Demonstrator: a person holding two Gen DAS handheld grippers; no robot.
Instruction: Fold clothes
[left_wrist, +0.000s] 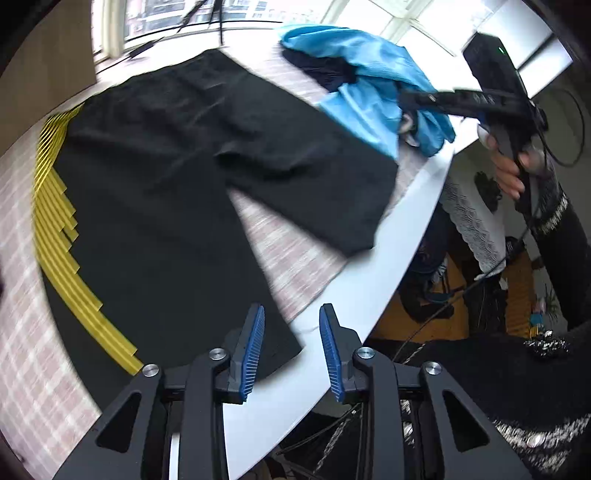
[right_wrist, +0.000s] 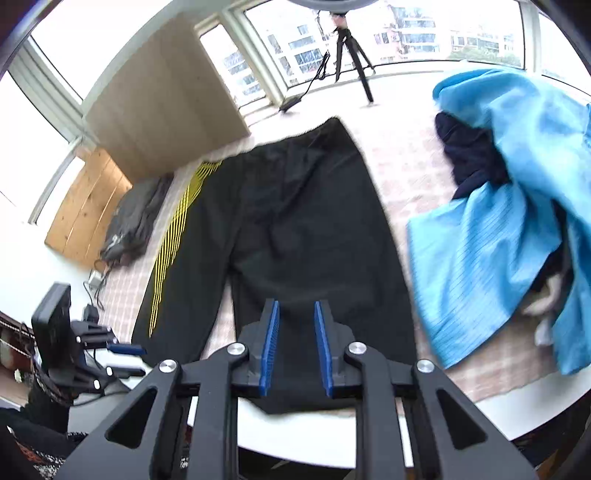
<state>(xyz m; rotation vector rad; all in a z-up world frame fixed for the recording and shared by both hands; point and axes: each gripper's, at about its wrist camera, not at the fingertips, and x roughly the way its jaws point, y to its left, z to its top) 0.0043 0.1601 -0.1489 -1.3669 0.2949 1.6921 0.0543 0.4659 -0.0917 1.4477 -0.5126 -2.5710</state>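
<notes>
Table (right_wrist: 399, 155): one shorts (right_wrist: 303, 221), two tongs (right_wrist: 295, 325).

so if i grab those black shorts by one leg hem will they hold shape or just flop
Probably flop: the black shorts lie flat and limp on the checked tablecloth, with soft creases near the crotch. They look thin, so likely light. One hem lifted alone would likely let the other leg drag and bunch. Both the left gripper and right gripper are open and hold nothing.

Black tripod (right_wrist: 349, 55) by the window (right_wrist: 413, 33); wooden board (right_wrist: 86, 210) and dark bag (right_wrist: 136, 218) left of the table (right_wrist: 332, 435).
</notes>
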